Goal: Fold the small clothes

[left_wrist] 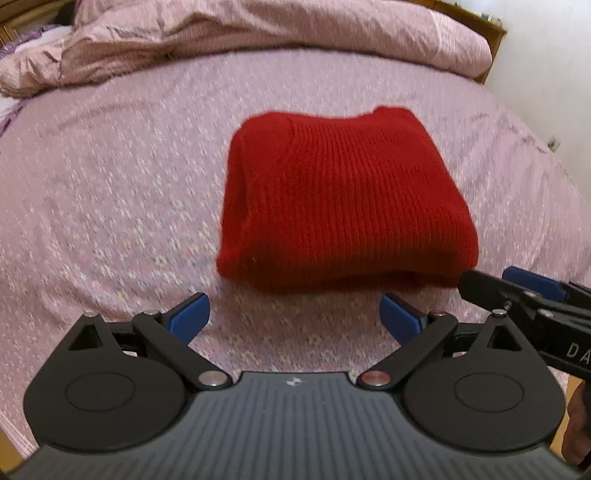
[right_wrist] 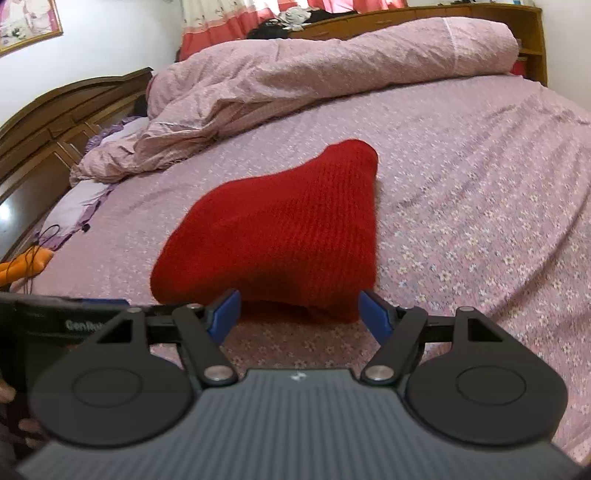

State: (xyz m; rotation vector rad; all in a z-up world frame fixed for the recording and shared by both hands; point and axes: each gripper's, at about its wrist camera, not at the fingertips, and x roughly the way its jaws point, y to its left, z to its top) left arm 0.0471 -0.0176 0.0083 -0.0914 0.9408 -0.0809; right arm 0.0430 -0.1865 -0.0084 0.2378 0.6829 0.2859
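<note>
A red knit sweater (left_wrist: pixel 343 199) lies folded into a thick rectangle on the pink flowered bedsheet (left_wrist: pixel 110 206). My left gripper (left_wrist: pixel 295 317) is open and empty, just short of the sweater's near edge. My right gripper (right_wrist: pixel 300 312) is open and empty, its blue pads (right_wrist: pixel 225 314) on either side of the near edge of the sweater (right_wrist: pixel 280 236), without pinching it. The right gripper also shows in the left wrist view (left_wrist: pixel 517 291) at the sweater's near right corner. The left gripper's body shows at the left of the right wrist view (right_wrist: pixel 62 317).
A rumpled pink duvet (right_wrist: pixel 314 77) is heaped along the far side of the bed. A wooden headboard (right_wrist: pixel 55 122), pillows (right_wrist: pixel 81 206) and an orange object with a black cord (right_wrist: pixel 26 266) lie at the left. A wooden shelf (right_wrist: pixel 532 33) stands behind the bed.
</note>
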